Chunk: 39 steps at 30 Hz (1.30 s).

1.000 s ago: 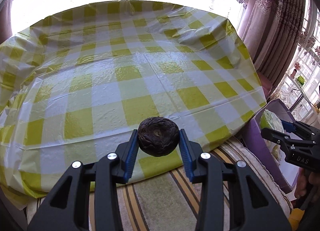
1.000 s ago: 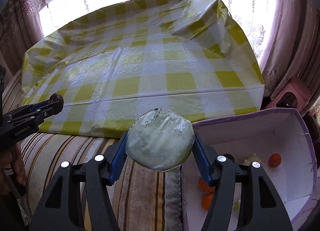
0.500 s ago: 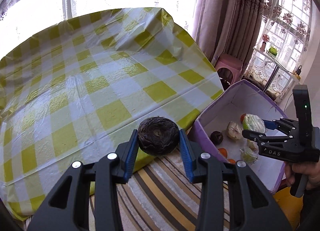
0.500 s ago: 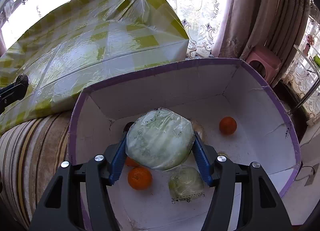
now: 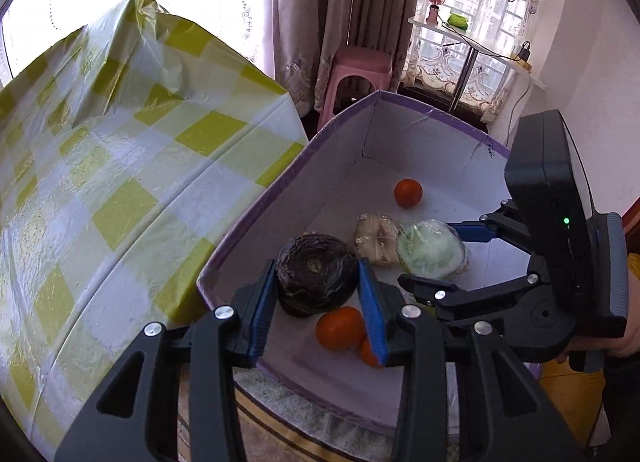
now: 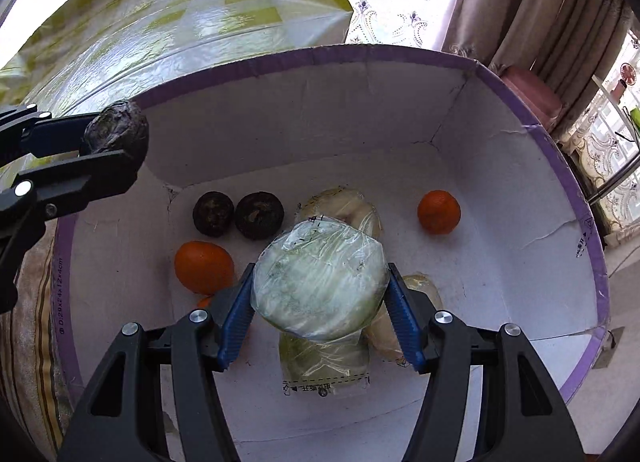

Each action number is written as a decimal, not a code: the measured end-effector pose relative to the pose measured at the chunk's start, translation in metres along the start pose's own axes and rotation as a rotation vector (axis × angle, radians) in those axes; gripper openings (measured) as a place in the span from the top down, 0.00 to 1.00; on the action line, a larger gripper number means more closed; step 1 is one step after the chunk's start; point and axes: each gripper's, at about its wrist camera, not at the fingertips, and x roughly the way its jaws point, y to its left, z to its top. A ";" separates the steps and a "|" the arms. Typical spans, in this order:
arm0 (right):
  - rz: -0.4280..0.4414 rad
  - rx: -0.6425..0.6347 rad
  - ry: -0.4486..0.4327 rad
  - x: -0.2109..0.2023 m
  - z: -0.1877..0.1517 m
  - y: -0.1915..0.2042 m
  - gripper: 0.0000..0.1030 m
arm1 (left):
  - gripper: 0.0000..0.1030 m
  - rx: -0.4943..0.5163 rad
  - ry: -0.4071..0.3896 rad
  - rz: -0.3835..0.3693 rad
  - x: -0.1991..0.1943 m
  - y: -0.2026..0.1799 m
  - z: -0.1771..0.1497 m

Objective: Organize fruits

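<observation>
My left gripper (image 5: 318, 298) is shut on a dark wrinkled fruit (image 5: 316, 272) and holds it over the near-left corner of a white box with a purple rim (image 5: 256, 208); it also shows in the right wrist view (image 6: 116, 134). My right gripper (image 6: 320, 316) is shut on a plastic-wrapped pale green fruit (image 6: 320, 282), held above the box floor; it also shows in the left wrist view (image 5: 430, 250). Inside the box (image 6: 520, 222) lie two dark fruits (image 6: 236, 214), oranges (image 6: 204, 266) (image 6: 439, 211) and other wrapped pale fruits (image 6: 324, 362).
A table with a yellow-and-white checked plastic cloth (image 5: 100, 182) stands to the left of the box. A striped cushion (image 6: 36, 322) lies under the box's near side. A pink stool (image 5: 360, 70) and curtains stand beyond the box.
Both grippers have swung right from the table to over the box, each still holding its fruit. The right gripper has come lower into the box.
</observation>
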 end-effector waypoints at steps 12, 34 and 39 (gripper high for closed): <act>-0.047 0.018 0.009 0.007 0.000 -0.006 0.41 | 0.61 0.056 0.158 -0.035 0.065 -0.010 0.011; -0.080 0.014 -0.007 0.000 0.004 0.003 0.27 | 0.57 0.045 0.157 -0.065 0.069 -0.011 0.007; -0.081 0.014 -0.022 -0.004 0.004 0.000 0.18 | 0.46 0.038 0.128 -0.085 0.059 -0.010 0.008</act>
